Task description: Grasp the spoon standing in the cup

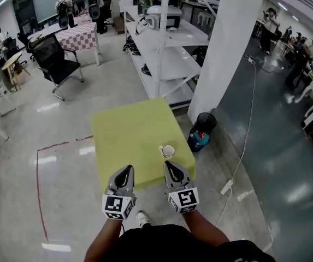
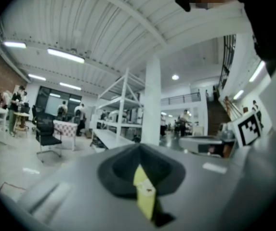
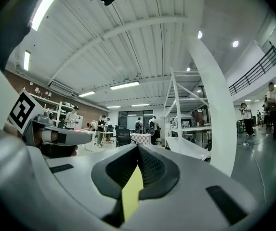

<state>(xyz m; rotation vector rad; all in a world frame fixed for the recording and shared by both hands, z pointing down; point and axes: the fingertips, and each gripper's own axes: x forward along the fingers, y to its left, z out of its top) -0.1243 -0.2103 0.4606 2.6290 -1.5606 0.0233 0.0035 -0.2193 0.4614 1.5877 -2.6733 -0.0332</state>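
Observation:
A small white cup (image 1: 168,151) stands near the right front corner of the yellow-green table (image 1: 129,132) in the head view. A thin spoon handle (image 1: 161,148) sticks out of it to the left. My right gripper (image 1: 167,164) is shut, its tip just in front of the cup and apart from it. My left gripper (image 1: 127,169) is also shut, over the table's front edge, left of the cup. In the left gripper view (image 2: 140,147) and the right gripper view (image 3: 138,149) the jaws meet, with only a sliver of yellow table showing; the cup is hidden there.
A black waste bin (image 1: 203,129) stands on the floor at the table's right, beside a white pillar (image 1: 227,42). White shelving (image 1: 167,48) is behind the table. A black office chair (image 1: 55,59) is far left. A cable and power strip (image 1: 227,186) lie at the right, red floor tape (image 1: 37,190) at the left.

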